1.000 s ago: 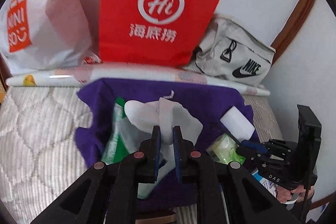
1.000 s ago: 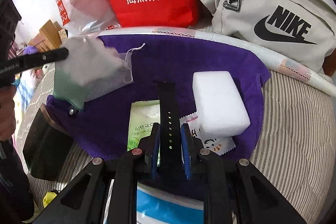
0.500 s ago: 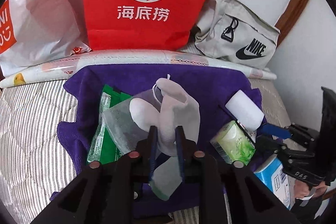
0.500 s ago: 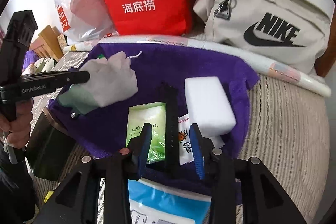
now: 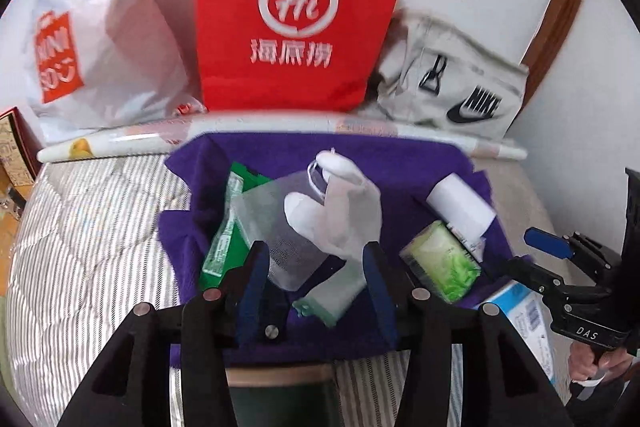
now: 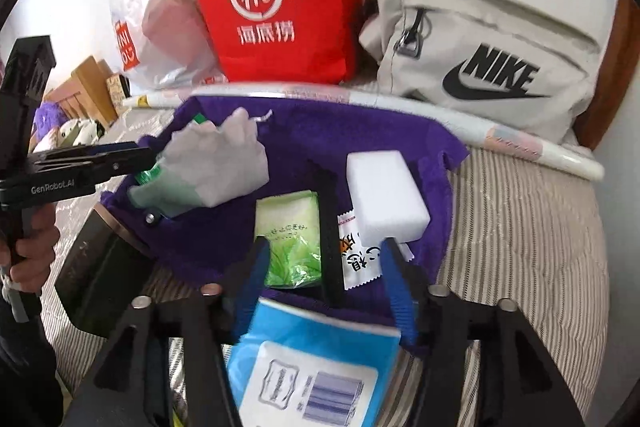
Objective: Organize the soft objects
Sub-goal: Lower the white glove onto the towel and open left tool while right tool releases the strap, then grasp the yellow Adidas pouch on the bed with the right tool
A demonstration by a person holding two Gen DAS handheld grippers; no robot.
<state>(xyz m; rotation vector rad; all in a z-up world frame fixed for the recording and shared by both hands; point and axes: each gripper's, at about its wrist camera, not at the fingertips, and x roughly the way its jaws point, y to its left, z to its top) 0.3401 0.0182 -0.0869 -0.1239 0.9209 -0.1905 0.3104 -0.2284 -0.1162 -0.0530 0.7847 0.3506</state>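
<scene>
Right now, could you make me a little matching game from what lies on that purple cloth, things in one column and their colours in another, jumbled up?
Things:
1. sponge block
2. tissue packet
3. watch strap
4. mesh pouch

Colours:
A. black
B. see-through grey-white
C. plain white
D. light green

All four lie on the purple cloth.

Pairs: 1-C, 2-D, 3-A, 4-B
</scene>
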